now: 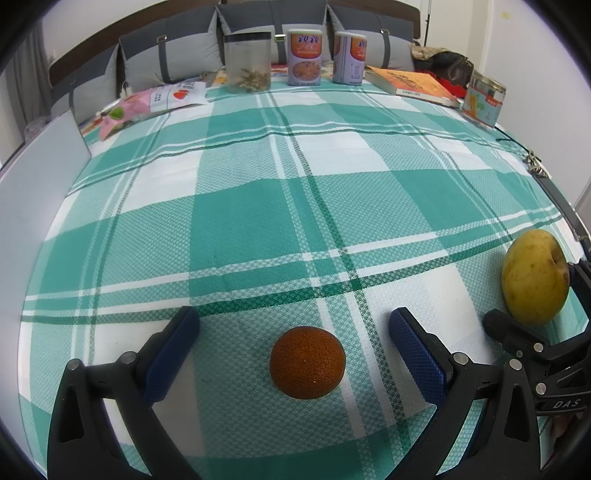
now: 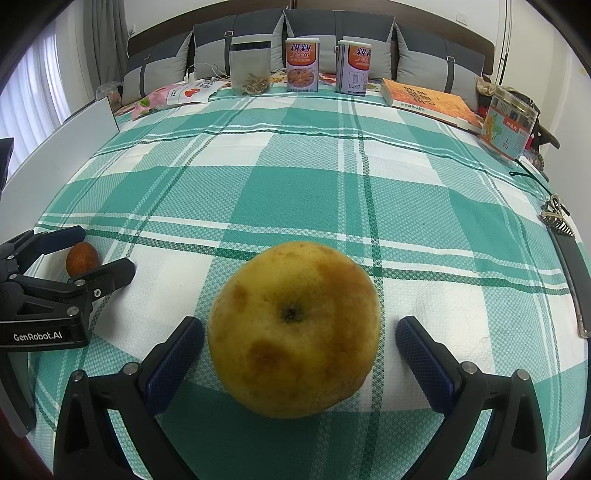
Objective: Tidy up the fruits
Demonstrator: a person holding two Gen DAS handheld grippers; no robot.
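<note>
Both grippers gape around fruit on the green-checked cloth (image 1: 295, 206): the left gripper (image 1: 293, 332) brackets a small round orange (image 1: 307, 362), the right gripper (image 2: 299, 339) a bruised yellow apple (image 2: 293, 328) at the orange's 3 o'clock, and an off-centre squeeze risks rolling either away.

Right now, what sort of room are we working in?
Probably a living room at home: a table under a green checked tablecloth stands against a grey cushioned sofa, with food cans, a book and snack packets along the far edge.
</note>
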